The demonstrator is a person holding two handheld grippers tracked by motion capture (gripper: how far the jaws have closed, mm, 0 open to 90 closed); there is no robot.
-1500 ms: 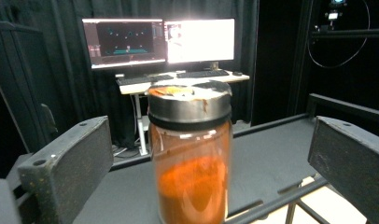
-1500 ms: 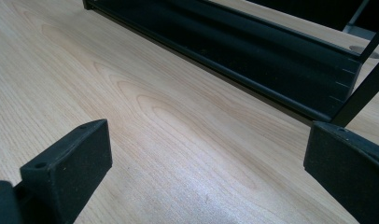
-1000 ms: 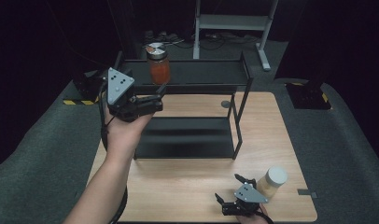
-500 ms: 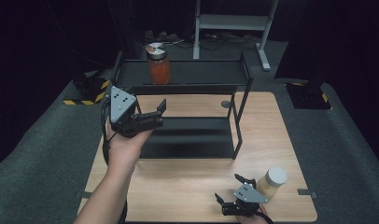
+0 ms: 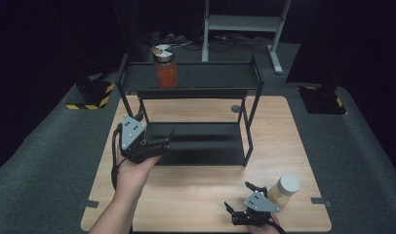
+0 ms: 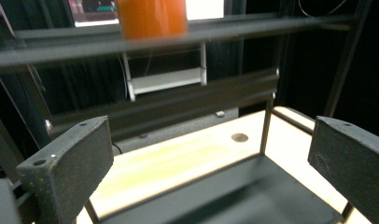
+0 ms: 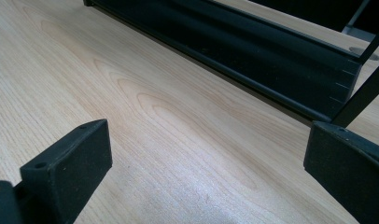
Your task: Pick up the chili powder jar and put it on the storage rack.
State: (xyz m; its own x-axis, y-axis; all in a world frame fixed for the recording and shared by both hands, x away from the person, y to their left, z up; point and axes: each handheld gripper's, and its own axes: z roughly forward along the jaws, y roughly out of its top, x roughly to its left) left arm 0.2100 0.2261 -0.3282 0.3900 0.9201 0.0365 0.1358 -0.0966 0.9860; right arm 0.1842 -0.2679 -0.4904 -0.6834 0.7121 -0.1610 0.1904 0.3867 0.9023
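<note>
A jar of orange-red contents (image 5: 166, 69) with a metal lid stands at the left of the black rack's top shelf (image 5: 210, 77); in the left gripper view the orange jar (image 6: 151, 16) sits high above the jaws. My left gripper (image 5: 166, 141) hovers open and empty at the left front of the lower shelf (image 5: 206, 141), and my left gripper (image 6: 215, 154) looks along that shelf. A pale jar with a white lid (image 5: 284, 189) stands at the table's front right. Just left of it my right gripper (image 5: 239, 197) rests open; the right gripper (image 7: 211, 163) has bare wood between its jaws.
The rack stands mid-table on a wooden tabletop (image 5: 196, 195), its lower shelf edge (image 7: 234, 46) ahead of the right gripper. A round grommet hole (image 5: 235, 108) lies behind the rack. Dark carpet surrounds the table, and a white metal frame (image 5: 245, 22) stands beyond it.
My left gripper has drawn back and down from beside the orange jar on the top shelf to the lower shelf's left front. The right gripper and pale jar have not moved.
</note>
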